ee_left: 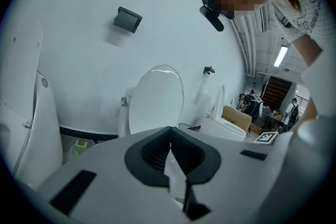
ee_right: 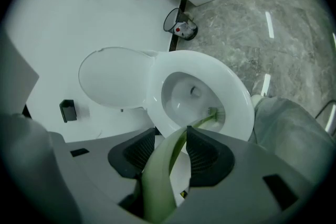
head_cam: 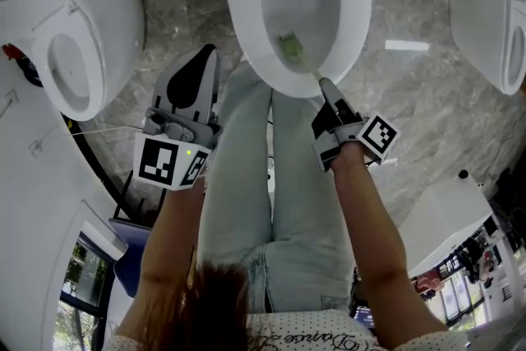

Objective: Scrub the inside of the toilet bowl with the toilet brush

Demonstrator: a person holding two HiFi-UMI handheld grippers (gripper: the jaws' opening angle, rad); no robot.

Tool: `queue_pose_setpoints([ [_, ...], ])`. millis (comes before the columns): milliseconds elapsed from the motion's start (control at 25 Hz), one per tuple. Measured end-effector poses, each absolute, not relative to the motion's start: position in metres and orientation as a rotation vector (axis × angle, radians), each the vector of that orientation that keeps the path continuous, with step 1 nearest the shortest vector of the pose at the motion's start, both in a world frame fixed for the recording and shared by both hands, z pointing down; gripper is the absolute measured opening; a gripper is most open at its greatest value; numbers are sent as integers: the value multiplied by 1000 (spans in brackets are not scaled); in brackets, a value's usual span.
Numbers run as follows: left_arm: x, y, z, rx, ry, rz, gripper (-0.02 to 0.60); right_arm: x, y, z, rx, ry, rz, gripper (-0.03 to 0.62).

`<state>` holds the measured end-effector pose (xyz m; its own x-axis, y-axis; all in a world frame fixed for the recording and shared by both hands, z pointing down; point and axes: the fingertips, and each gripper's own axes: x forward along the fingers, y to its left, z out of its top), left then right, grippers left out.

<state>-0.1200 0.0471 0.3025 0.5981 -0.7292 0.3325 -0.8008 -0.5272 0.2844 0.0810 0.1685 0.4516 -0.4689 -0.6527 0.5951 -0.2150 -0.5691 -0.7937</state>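
Observation:
A white toilet bowl [head_cam: 246, 12] stands open in front of me, its lid [ee_right: 113, 78] raised. The green toilet brush [head_cam: 292, 50] has its head low inside the bowl against the near wall; its bristles [ee_right: 212, 113] show in the right gripper view. My right gripper [head_cam: 327, 91] is shut on the brush's green handle [ee_right: 165, 165], just over the bowl's near rim. My left gripper [head_cam: 201, 66] hangs to the left of the bowl, jaws together, holding nothing. In the left gripper view its jaws [ee_left: 170, 149] point at a raised lid [ee_left: 156, 99].
Other white toilets stand at the left [head_cam: 74, 37] and at the right [head_cam: 493, 20] on the grey marble floor [head_cam: 427, 94]. The person's jeans-clad legs [head_cam: 271, 185] stand right at the bowl. A small bin [ee_right: 176, 23] sits by the wall.

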Motion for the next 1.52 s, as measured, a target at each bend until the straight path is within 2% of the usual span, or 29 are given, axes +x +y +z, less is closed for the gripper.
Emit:
queue_pose_setpoints([
  [240,-118,48,302,2418,-1229,247,5,79,164,450,-1363,1244,-2064,183],
  [560,-112,45,274,2446,-1240,243,5,59,150,387,-1402,2041,-1906,192],
  [1040,-85,20,176,2513,-1287,183,5,55,133,273,-1302,2522,-1664,195],
  [1520,-74,15,103,2597,-1285,218,5,58,112,165,-1225,2943,-1151,196],
])
